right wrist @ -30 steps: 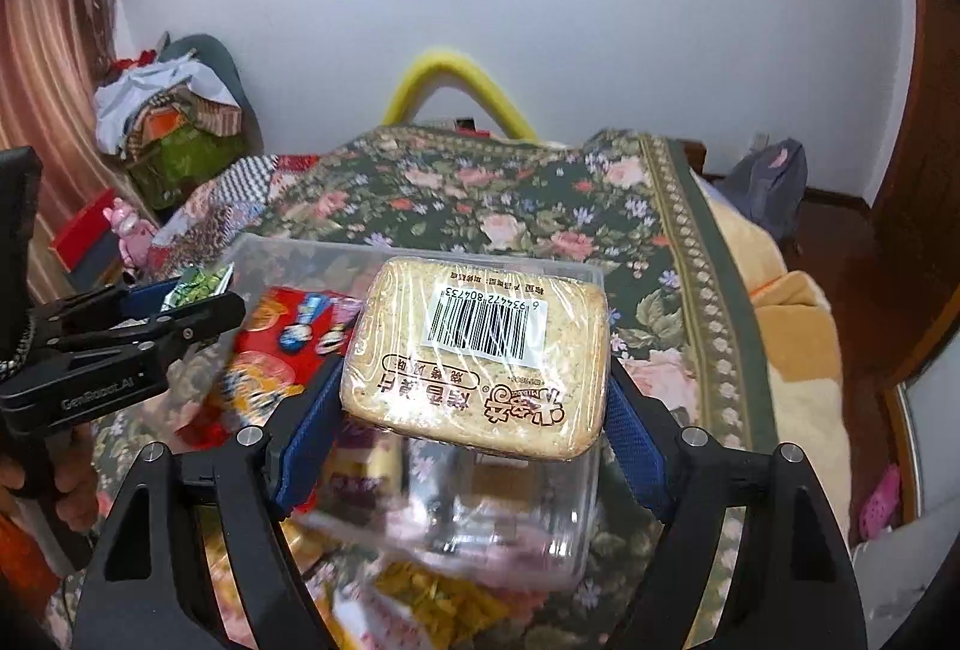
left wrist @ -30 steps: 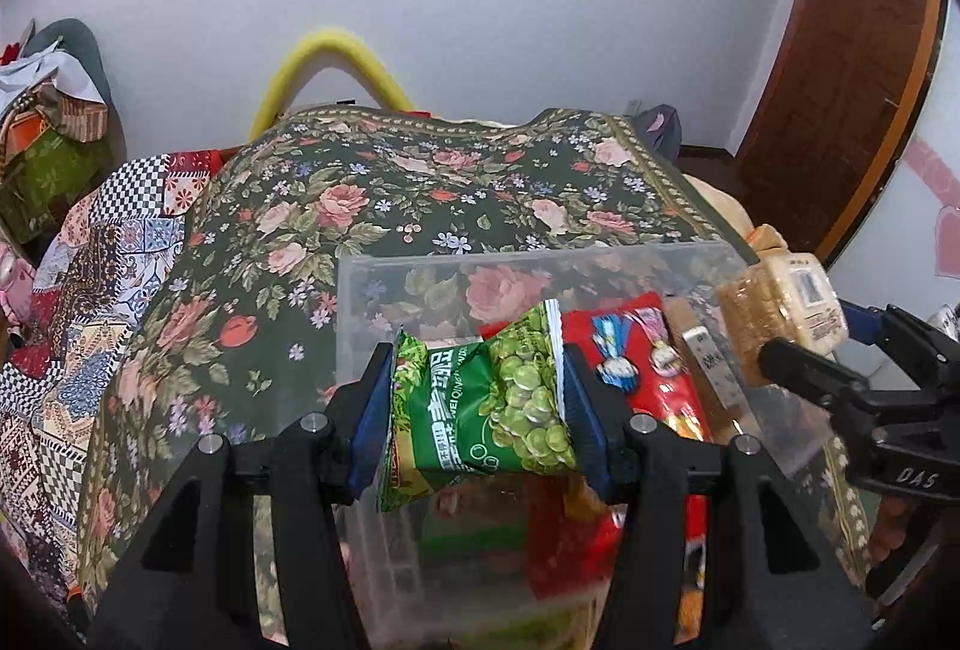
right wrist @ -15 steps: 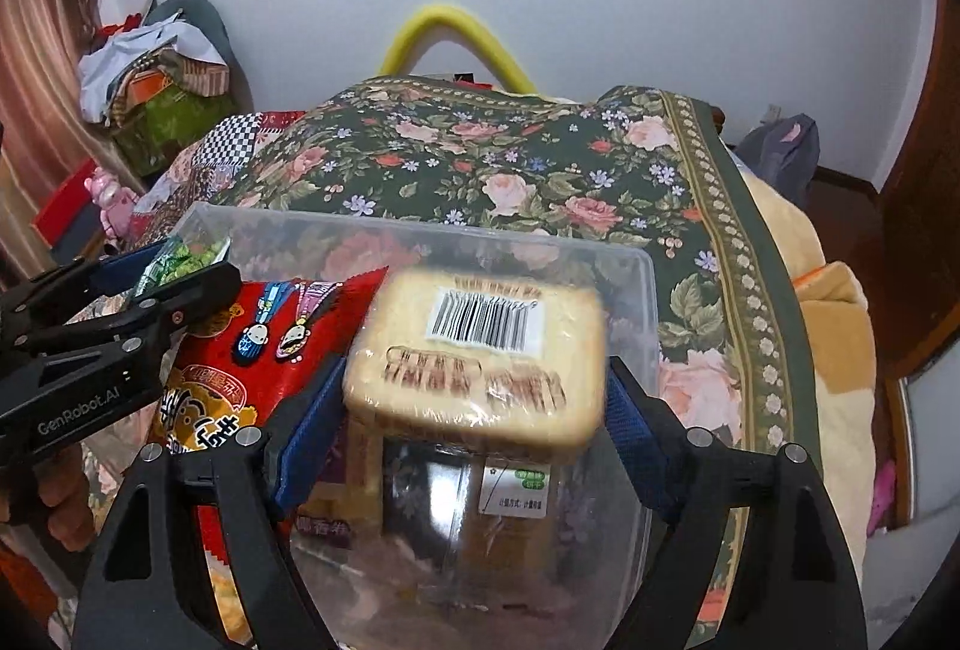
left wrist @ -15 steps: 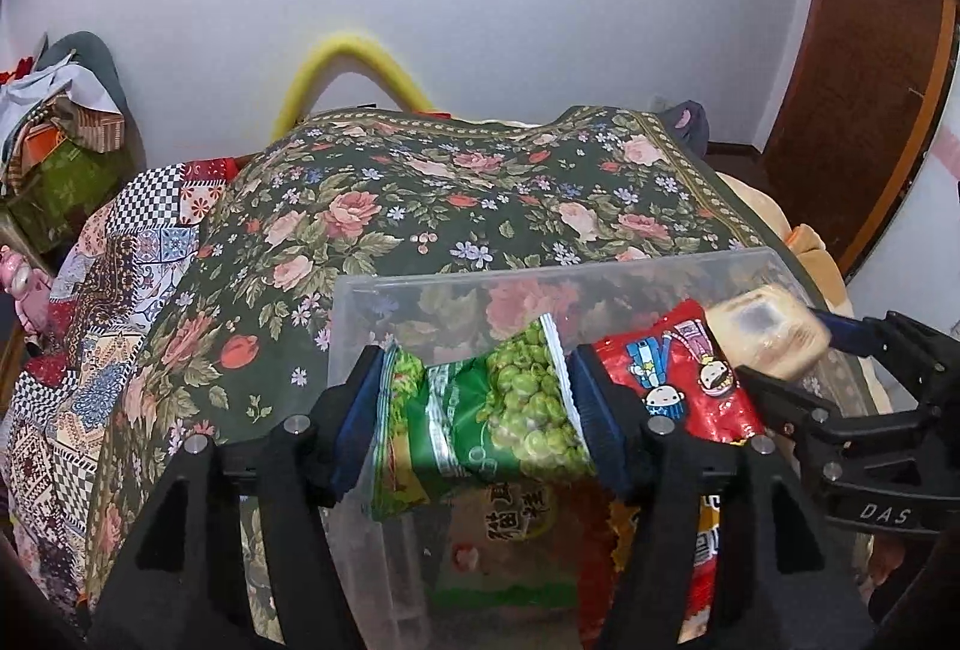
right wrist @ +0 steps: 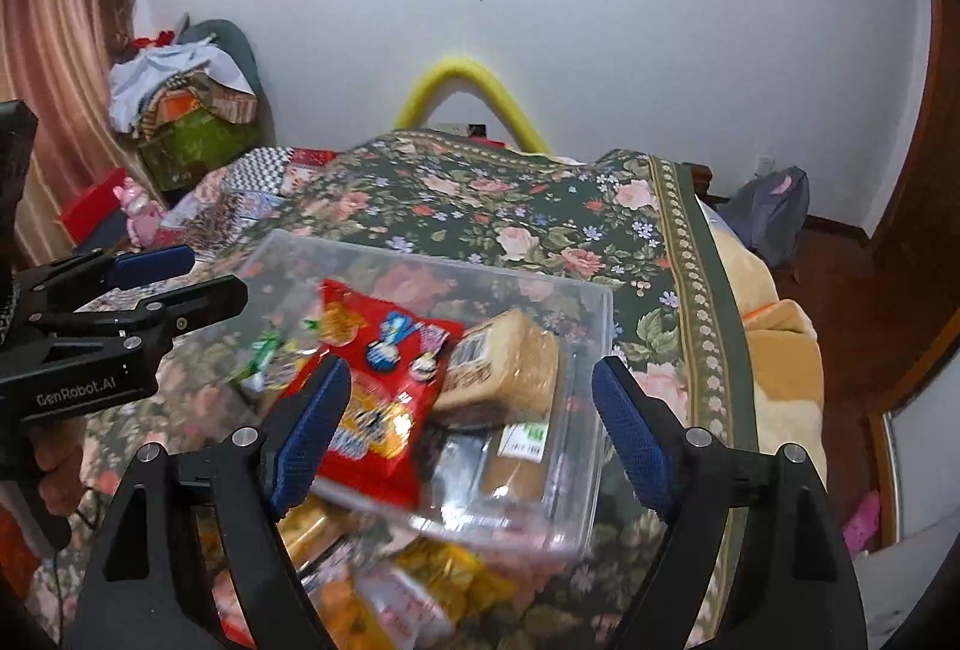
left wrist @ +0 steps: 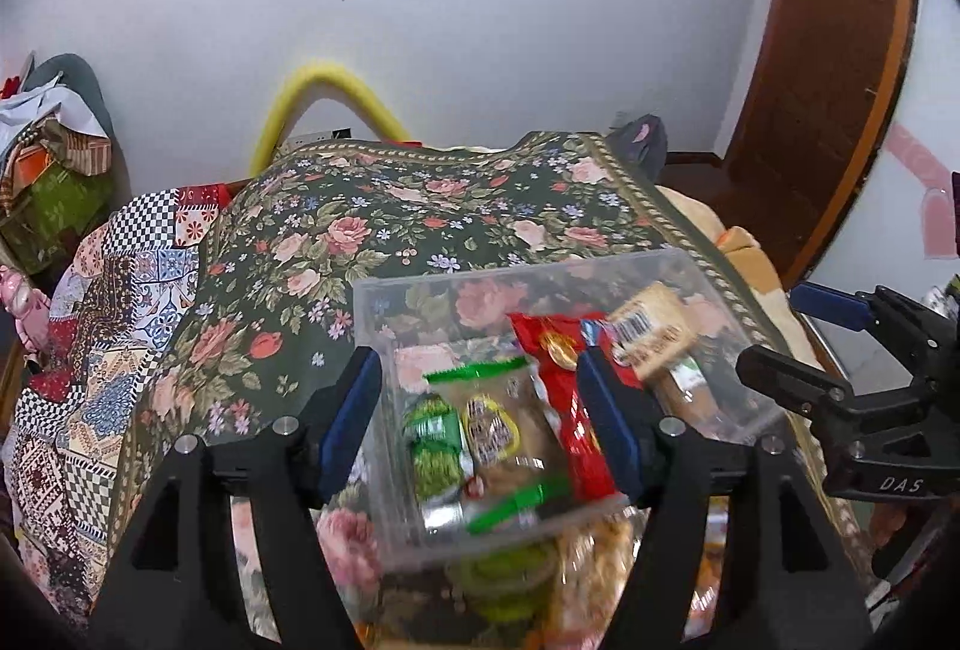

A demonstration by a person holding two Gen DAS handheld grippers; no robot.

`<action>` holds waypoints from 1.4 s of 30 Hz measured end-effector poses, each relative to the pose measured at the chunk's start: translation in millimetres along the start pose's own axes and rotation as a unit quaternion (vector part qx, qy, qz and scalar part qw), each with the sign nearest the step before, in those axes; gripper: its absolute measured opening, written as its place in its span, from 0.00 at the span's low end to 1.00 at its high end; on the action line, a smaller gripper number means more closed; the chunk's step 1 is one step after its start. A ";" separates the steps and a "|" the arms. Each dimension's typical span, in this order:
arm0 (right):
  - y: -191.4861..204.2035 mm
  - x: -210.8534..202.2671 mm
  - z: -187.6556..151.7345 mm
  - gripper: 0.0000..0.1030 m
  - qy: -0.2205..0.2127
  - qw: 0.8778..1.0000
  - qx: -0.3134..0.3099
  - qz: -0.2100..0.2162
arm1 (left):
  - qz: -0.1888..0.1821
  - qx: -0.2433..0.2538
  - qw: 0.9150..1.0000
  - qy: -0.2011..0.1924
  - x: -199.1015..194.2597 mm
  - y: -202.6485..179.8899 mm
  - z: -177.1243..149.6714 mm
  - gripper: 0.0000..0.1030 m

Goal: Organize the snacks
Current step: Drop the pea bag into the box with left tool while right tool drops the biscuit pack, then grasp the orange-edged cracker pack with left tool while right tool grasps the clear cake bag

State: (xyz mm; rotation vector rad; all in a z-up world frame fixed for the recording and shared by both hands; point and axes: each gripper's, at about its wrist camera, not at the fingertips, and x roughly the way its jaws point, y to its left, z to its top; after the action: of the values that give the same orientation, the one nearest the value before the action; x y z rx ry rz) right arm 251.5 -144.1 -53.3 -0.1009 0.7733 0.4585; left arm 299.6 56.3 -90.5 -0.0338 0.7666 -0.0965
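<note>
A clear plastic box (left wrist: pixel 600 266) (right wrist: pixel 420 254) sits on the flowered bed. Inside lie a green pea pack (left wrist: pixel 432 446), a green-edged brown pack (left wrist: pixel 504 428), a red snack bag (left wrist: pixel 564 392) (right wrist: pixel 384 368) and a tan cracker pack (left wrist: pixel 651 335) (right wrist: pixel 504 368) leaning on the red bag. My left gripper (left wrist: pixel 480 410) (right wrist: pixel 192 278) hovers over the box's left half, its jaws opening, with nothing pressed between the pads. Over the right half my right gripper (right wrist: pixel 471 428) (left wrist: pixel 804 335) stands open and holds nothing.
Loose snack packs (right wrist: pixel 420 584) (left wrist: pixel 510 578) lie on the bedspread (left wrist: pixel 372 230) in front of the box. A yellow foam arch (left wrist: pixel 330 80) stands at the bed's far end, a clothes pile (right wrist: pixel 180 92) at left, a wooden door (left wrist: pixel 840 80) at right.
The left gripper has let go of the green pea pack and the right of the cracker pack; both packs now lie in the box. Both grippers have lifted slightly.
</note>
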 end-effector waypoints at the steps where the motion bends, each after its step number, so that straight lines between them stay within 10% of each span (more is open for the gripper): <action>1: 1.6 -3.0 -1.6 0.79 -0.002 1.000 0.000 0.002 | -0.001 0.001 1.000 -0.002 -7.9 0.1 -3.3 0.66; 14: 24.7 -25.2 -56.3 0.81 0.023 1.000 -0.013 0.008 | -0.011 0.009 0.999 0.038 -45.0 10.0 -73.2 0.70; 35: 34.6 15.0 -111.4 0.86 0.103 0.992 0.043 0.050 | -0.060 -0.086 0.987 0.126 6.6 43.5 -159.2 0.87; 42: 41.1 23.9 -119.7 0.65 0.118 0.990 0.034 0.063 | -0.050 -0.054 0.991 0.113 14.8 27.0 -156.9 0.78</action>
State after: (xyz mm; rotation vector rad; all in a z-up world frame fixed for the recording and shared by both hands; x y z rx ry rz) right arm 170.6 -128.9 -152.3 -0.0429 1.0303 0.5464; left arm 203.4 82.5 -215.5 -0.1667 0.9959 -0.1562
